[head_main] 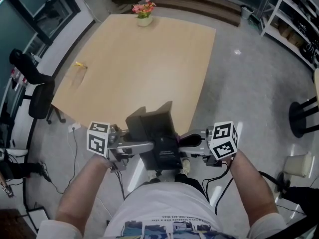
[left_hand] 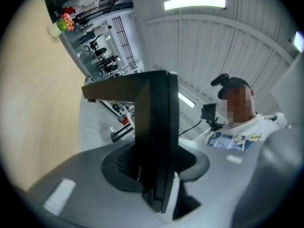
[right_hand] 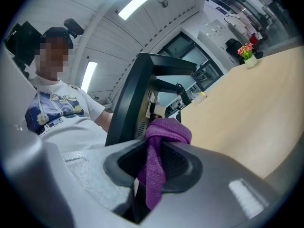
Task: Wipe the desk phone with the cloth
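The black desk phone (head_main: 153, 132) is held up off the table, close in front of the person's torso. My left gripper (head_main: 135, 146) is shut on it from the left. In the left gripper view the phone's dark body (left_hand: 155, 127) stands edge-on between the left gripper's (left_hand: 156, 177) jaws. My right gripper (head_main: 193, 142) is shut on a purple cloth (head_main: 186, 140) at the phone's right side. The right gripper view shows the cloth (right_hand: 160, 148) bunched between the right gripper's (right_hand: 156, 167) jaws, its top touching the phone's side (right_hand: 135, 96).
The light wooden table (head_main: 139, 59) lies ahead, with a flower pot (head_main: 144, 11) at its far edge and a small yellow thing (head_main: 79, 63) near its left edge. A black chair (head_main: 37, 96) stands at the left, a stool (head_main: 304, 116) and shelving at the right. Cables run over the floor.
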### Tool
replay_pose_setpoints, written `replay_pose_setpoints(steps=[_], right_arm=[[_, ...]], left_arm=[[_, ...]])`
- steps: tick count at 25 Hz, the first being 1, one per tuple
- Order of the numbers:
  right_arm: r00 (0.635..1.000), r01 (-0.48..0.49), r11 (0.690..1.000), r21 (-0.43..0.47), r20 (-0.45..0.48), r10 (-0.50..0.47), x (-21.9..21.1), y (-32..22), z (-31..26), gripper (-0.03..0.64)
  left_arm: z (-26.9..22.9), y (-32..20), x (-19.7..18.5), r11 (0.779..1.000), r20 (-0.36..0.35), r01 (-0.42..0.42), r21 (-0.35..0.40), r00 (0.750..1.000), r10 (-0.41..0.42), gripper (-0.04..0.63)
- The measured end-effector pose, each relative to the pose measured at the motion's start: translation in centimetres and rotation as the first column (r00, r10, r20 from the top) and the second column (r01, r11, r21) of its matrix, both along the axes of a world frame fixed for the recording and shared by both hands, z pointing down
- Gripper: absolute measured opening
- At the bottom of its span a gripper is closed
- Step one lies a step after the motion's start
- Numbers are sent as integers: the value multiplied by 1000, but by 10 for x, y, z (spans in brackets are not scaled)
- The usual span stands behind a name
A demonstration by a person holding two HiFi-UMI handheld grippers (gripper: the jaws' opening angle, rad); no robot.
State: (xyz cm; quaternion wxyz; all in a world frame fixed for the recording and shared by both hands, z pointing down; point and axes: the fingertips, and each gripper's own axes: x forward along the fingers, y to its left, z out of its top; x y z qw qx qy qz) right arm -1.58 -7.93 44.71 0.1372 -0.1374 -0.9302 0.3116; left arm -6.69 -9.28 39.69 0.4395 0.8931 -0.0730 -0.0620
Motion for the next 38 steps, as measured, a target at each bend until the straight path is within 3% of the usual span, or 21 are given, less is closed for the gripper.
replay_pose_setpoints(steps=[8, 16, 26, 34, 38], right_arm=[[995, -35, 999, 32, -96, 38, 35, 28, 21, 89], [976, -192, 974, 116, -79, 202, 61, 8, -13, 89], [977, -155, 983, 103, -133, 168, 52, 42, 7, 89], [993, -41, 992, 122, -101, 54, -6, 73, 2, 89], [994, -23, 991, 132, -106, 38, -15, 77, 3, 89]], left_arm=[[4, -11, -7, 999, -6, 37, -7, 999, -37, 179], [11, -14, -6, 999, 7, 48, -26, 999, -48, 179], [8, -36, -17, 987, -2, 155, -52, 988, -155, 179], [12, -44, -21, 976, 22, 207, -63, 978, -206, 179], [16, -40, -20, 977, 24, 199, -72, 980, -198, 179]])
